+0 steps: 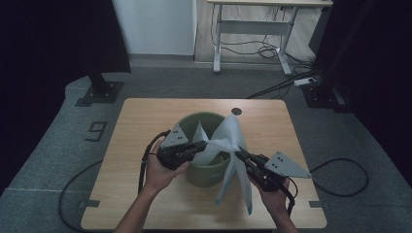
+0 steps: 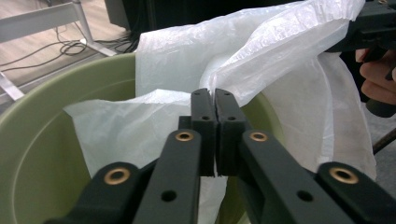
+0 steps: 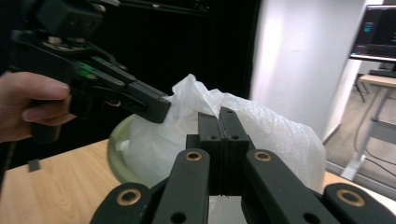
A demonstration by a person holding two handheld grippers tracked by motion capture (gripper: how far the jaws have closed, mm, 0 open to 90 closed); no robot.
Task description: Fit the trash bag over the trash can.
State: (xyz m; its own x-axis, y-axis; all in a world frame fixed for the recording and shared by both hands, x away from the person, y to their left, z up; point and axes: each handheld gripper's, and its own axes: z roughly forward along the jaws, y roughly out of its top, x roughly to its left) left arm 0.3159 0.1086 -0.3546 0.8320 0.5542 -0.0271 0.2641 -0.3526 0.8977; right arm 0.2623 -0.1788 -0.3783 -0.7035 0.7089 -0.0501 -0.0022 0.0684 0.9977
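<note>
Gripping white plastic bag (image 1: 228,141) over green bin (image 1: 206,172) at table (image 1: 145,121) centre: left gripper (image 1: 198,147) pinches bag edge above bin mouth, jaws clamped on film; right gripper (image 1: 241,156) clamps opposite edge near bin's rt rim. Bag stretched btwn both, lower part hanging inside and past bin.

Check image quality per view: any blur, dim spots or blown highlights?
High view: dim, with dark room edges; the white bag is brightest but keeps its shape. Left gripper view: bag texture crisp, the green bin rim soft, the near left gripper slightly blurred. Right gripper view: the wall is nearly blown out, the right gripper is soft up close.
</note>
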